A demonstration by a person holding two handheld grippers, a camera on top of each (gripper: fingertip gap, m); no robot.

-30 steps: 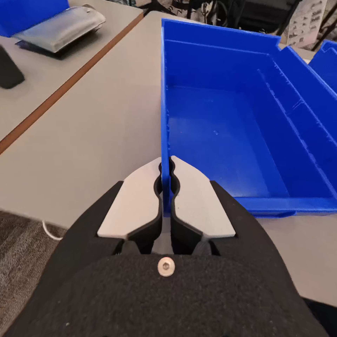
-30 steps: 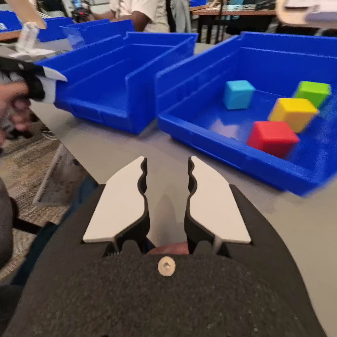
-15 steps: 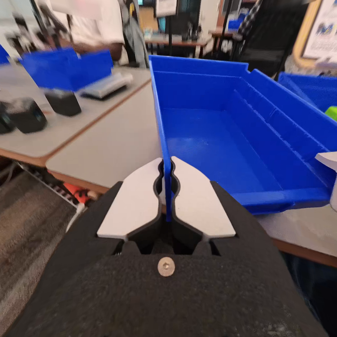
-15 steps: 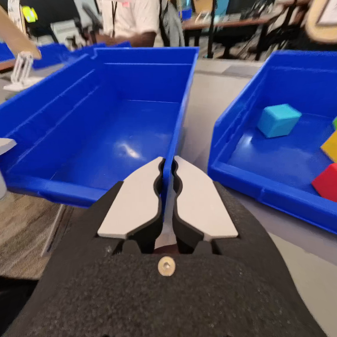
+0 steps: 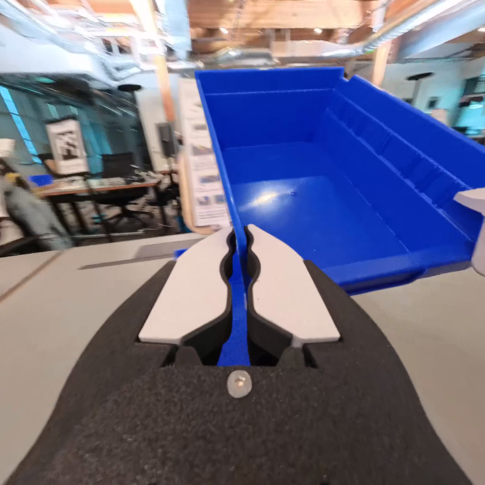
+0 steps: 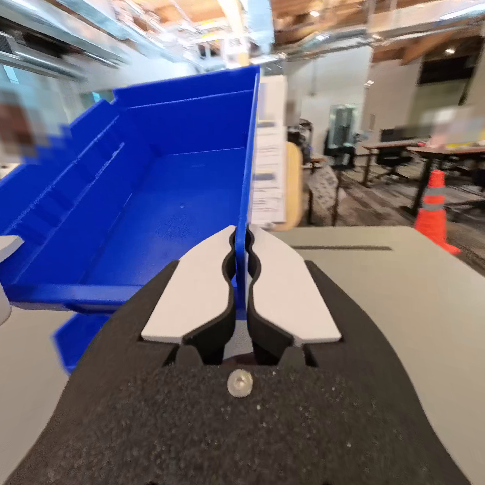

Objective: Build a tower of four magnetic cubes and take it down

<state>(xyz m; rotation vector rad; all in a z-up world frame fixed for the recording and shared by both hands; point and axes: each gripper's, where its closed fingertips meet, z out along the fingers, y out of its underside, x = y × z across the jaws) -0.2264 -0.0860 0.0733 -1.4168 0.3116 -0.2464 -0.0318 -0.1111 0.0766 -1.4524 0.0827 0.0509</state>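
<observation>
An empty blue bin is held up off the grey table with its far end tilted upward. My left gripper is shut on the bin's left wall. My right gripper is shut on the right wall of the same bin. The right gripper's fingertip shows at the right edge of the left wrist view. The left gripper's fingertip shows at the left edge of the right wrist view. No cubes are in view.
The grey table lies below the bin, and it also shows in the left wrist view. Part of a second blue bin shows under the held one. An orange cone stands on the floor beyond the table's right edge.
The right gripper moved left and shut on the empty bin's right wall. Both grippers have since lifted the bin and tipped its far end up. The bin with the cubes has left view.
</observation>
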